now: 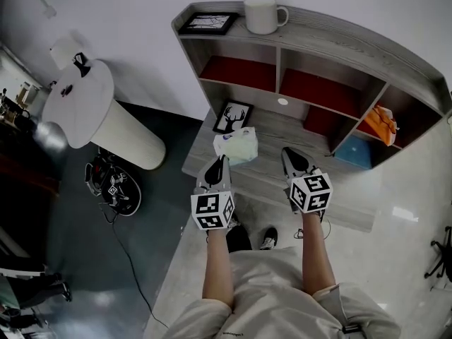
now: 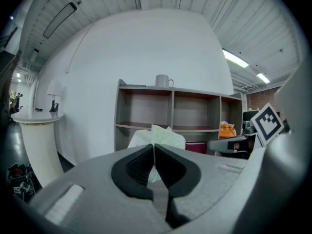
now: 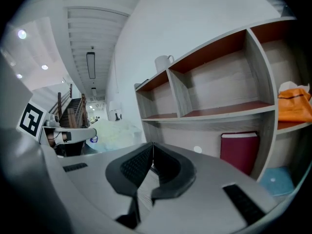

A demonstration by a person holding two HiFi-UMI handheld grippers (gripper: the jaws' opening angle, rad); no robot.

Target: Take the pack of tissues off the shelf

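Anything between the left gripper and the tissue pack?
Nothing visible. The tissue pack lies right ahead of the left gripper, whose jaws are shut. The deer picture stands beyond the pack, not between.

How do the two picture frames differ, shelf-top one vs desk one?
Place: the shelf-top frame lies flat on top of the shelf, beside the white mug. The desk frame sits lower, just behind the tissue pack.
Picture: the shelf-top frame shows faint line art, while the desk frame shows a black deer head.
Both have black borders.
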